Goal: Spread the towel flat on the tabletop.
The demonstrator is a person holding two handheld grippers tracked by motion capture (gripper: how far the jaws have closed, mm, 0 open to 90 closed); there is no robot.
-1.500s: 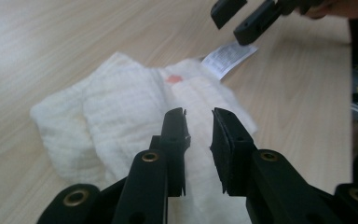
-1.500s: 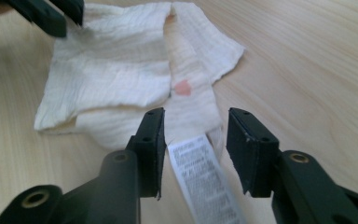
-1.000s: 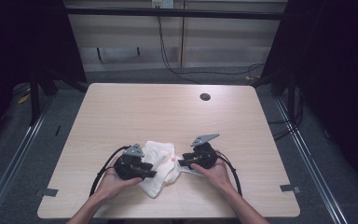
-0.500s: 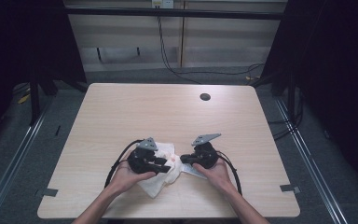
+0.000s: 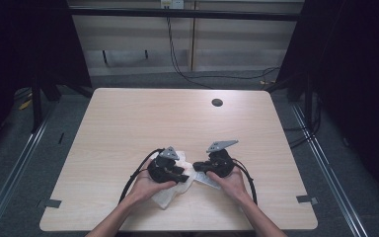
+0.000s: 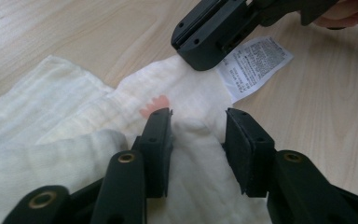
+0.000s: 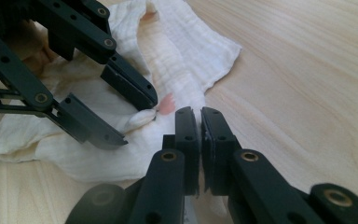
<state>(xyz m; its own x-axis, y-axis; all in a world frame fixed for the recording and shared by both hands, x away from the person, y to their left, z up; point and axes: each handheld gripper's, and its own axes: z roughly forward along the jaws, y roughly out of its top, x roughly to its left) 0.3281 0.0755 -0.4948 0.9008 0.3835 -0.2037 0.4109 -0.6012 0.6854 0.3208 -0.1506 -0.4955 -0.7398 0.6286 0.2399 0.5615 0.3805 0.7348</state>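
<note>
While pinched by the closed right gripper [image 7: 200,112], cloth [image 6: 74,140] between parted left gripper [image 6: 198,119] jaws.

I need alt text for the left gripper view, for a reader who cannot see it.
The left gripper straddles a raised fold of a white crinkled muslin cloth on a light wooden table, its black jaws apart. Beyond it, the right gripper, jaws together, pinches the cloth's edge beside a printed white care label.

A: How many things do you count on the counter [image 5: 128,128]?
B: One white cloth [image 5: 173,193], and it has one printed label [image 6: 254,65] and one small pink mark [image 6: 154,105].
A: And the tools?
B: Two: one left hand-held gripper [image 5: 181,176], one right hand-held gripper [image 5: 195,166].
</note>
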